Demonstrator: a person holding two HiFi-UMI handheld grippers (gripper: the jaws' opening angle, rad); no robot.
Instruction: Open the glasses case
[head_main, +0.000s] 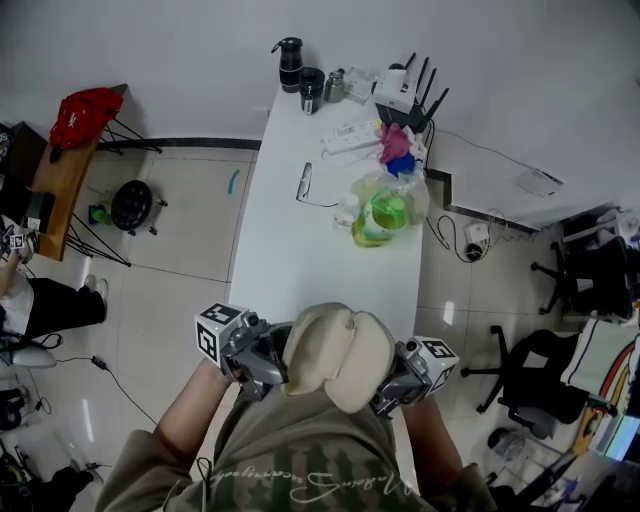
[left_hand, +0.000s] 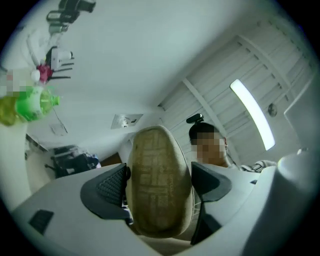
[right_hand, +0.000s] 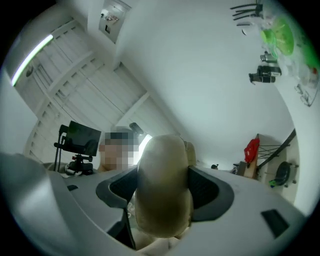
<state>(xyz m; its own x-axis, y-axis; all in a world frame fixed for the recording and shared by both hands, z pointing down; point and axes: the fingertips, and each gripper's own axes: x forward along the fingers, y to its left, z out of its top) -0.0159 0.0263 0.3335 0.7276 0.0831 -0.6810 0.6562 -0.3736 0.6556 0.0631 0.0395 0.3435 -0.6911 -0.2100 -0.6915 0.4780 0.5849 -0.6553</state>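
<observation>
A beige glasses case is held up close to the person's chest, over the near end of the white table. In the head view it shows two rounded halves with a crease between them; how far they are parted I cannot tell. My left gripper is shut on its left half and my right gripper on its right half. The left gripper view has the case, with a checked woven face, pinched in the left gripper. The right gripper view has the smooth beige case filling the right gripper.
On the table's far part lie a pair of glasses, a plastic bag with a green bottle, a pink object, a router and two dark flasks. An office chair stands at the right.
</observation>
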